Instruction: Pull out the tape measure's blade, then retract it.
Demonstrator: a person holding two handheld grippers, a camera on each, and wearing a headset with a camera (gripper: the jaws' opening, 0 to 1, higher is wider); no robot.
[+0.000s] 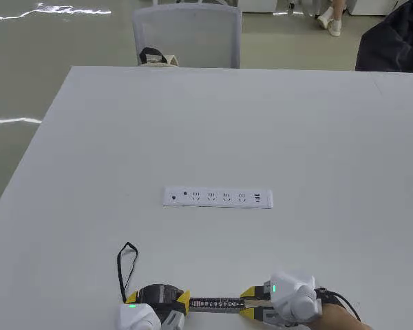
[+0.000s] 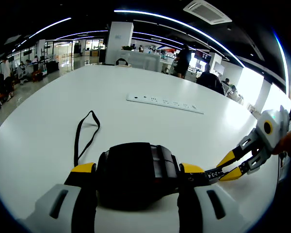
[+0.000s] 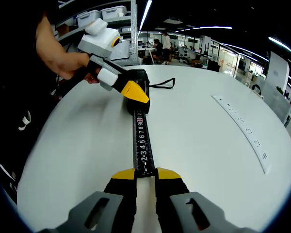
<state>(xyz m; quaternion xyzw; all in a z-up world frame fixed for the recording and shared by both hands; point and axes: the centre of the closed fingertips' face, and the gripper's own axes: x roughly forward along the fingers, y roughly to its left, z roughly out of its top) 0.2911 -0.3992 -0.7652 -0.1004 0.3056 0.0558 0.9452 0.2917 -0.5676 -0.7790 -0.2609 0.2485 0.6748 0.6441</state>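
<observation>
Left hand-held gripper (image 2: 136, 168): jaws spread wide and pressed against both sides of the tape measure (image 3: 139, 79), yellow tips showing at either flank of the black case.
Right hand-held gripper (image 3: 146, 174): jaws nearly together, pinching the free end of the blade (image 3: 142, 143) between the yellow tips.
Tape measure: at the near edge of the desk (image 1: 227, 124), down at the bottom of the head view, its case sitting on the surface inside the left jaws.
Blade: drawn out a short way — a straight strip running from the case across to the right jaws, printed numbers facing up, held just above or along the desk; which of the two cannot be told.
Strap (image 1: 126, 265): a black loop lying flat on the desk, trailing from the case on its far side.
Power strip (image 1: 217, 198): white, lying crosswise in the middle of the desk, well apart from the tape measure.
Hand (image 3: 68, 60): wrapped around the left grip, seen in the right gripper view.
Chair (image 1: 187, 34): grey — pushed up to the far edge of the desk.
</observation>
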